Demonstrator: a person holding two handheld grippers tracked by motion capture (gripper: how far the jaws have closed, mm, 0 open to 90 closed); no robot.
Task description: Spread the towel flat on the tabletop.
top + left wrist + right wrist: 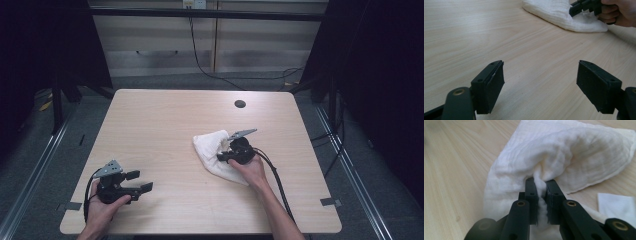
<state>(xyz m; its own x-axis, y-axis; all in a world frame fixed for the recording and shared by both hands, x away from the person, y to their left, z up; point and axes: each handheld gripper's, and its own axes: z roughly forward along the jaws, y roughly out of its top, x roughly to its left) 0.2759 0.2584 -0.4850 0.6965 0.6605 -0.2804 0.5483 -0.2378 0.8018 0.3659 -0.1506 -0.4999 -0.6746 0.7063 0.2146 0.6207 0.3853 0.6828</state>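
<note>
From the high view I count two grippers, one cloth, one desk. Left gripper sits near the front-left corner of the desk, held in the left hand, jaws spread, nothing between them. Right gripper is right of centre, on the white cloth, held in the right hand. Cloth is bunched, lying on the desk surface, well apart from the left gripper. One dark round hole near the far edge of the desk. One cable trails from each gripper.

Left gripper view: two black jaws wide apart over bare wood, empty. Cloth shows at the top, with the right gripper on it and the right hand behind.

Right gripper view: right gripper jaws pressed together, pinching one fold of the cloth; fabric runs down between the two pads. Cloth puffs up just beyond the fingertips, rest lies on the desk. One flat white corner shows at the right; I can't tell whether it's part of the same cloth.
</note>
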